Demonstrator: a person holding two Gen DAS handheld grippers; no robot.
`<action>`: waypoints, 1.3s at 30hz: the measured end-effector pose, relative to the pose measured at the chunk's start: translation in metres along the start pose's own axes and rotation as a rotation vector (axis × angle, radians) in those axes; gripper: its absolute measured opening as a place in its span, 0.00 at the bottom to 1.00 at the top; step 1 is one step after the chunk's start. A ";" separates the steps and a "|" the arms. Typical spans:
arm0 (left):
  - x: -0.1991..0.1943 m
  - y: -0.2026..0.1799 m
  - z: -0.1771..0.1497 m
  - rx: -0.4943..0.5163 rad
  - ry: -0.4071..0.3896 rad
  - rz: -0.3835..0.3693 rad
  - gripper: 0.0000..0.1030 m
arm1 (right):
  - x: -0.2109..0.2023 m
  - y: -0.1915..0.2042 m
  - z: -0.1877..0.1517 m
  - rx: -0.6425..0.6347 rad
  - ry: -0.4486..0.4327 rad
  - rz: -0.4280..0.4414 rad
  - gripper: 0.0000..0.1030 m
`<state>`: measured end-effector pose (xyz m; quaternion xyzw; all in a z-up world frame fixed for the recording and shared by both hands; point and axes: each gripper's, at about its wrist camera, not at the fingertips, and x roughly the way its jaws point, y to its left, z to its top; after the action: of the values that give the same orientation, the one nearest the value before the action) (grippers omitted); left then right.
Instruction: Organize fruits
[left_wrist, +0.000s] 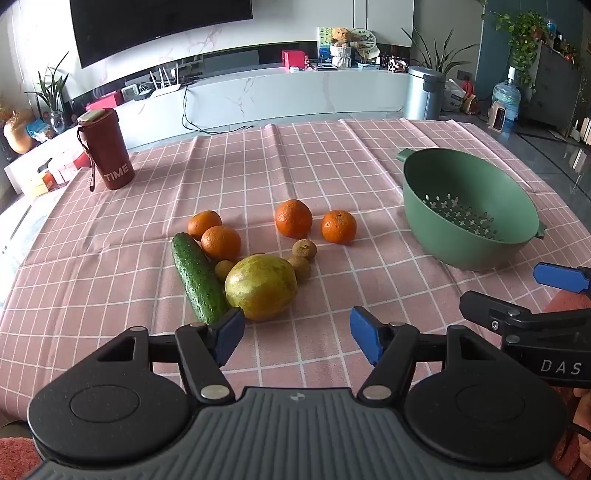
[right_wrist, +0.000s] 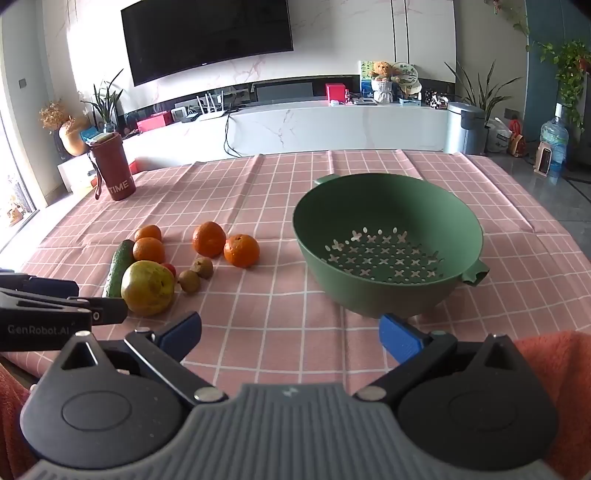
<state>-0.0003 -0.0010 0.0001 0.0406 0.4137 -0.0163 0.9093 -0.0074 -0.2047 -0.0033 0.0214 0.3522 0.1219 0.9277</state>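
Green colander (right_wrist: 388, 236) sits on the pink checked tablecloth (left_wrist: 332, 155), tilted slightly toward the cameras, one tab handle at its far rim and one at its near right rim. Its inside holds nothing; cross-shaped drain holes in the floor are fully visible. All fruit lies loose on the cloth to the colander's left, none touching it. Cluster, near to far: large yellow-green round fruit (left_wrist: 260, 287), possibly a pomelo or guava, cannot tell which; cucumber (left_wrist: 198, 277) lying lengthwise just beside it on the left; two mandarins (left_wrist: 220, 242) touching each other behind the cucumber's far end; two more mandarins (left_wrist: 293, 218) side by side further right, slightly apart from the rest. Three small brown-green round fruits (left_wrist: 304, 249) sit around the large fruit, one of them wedged between it and the cucumber. Right wrist view also shows a small red item (right_wrist: 170, 268) behind the large fruit, mostly hidden. Red tumbler (left_wrist: 105, 151) marked "TIME", lid on, stands at the far left of the table, well apart from the fruit. Left gripper (left_wrist: 295, 332) hovers low, just short of the large fruit, jaws spread wide, nothing between them. Right gripper (right_wrist: 290, 332) hovers near the colander's front wall, jaws fully wide, nothing between them.
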 end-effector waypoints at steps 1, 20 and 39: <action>0.000 -0.001 0.000 0.004 -0.001 0.000 0.75 | 0.000 0.000 0.000 0.000 0.000 0.000 0.96; -0.002 0.002 0.001 -0.012 -0.001 -0.026 0.67 | 0.000 0.001 0.000 -0.002 0.004 -0.002 0.96; -0.005 0.002 0.001 -0.031 -0.009 -0.038 0.67 | -0.002 0.002 0.000 -0.004 0.005 -0.005 0.96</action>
<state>-0.0024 0.0006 0.0049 0.0188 0.4104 -0.0274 0.9113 -0.0089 -0.2035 -0.0021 0.0182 0.3543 0.1204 0.9272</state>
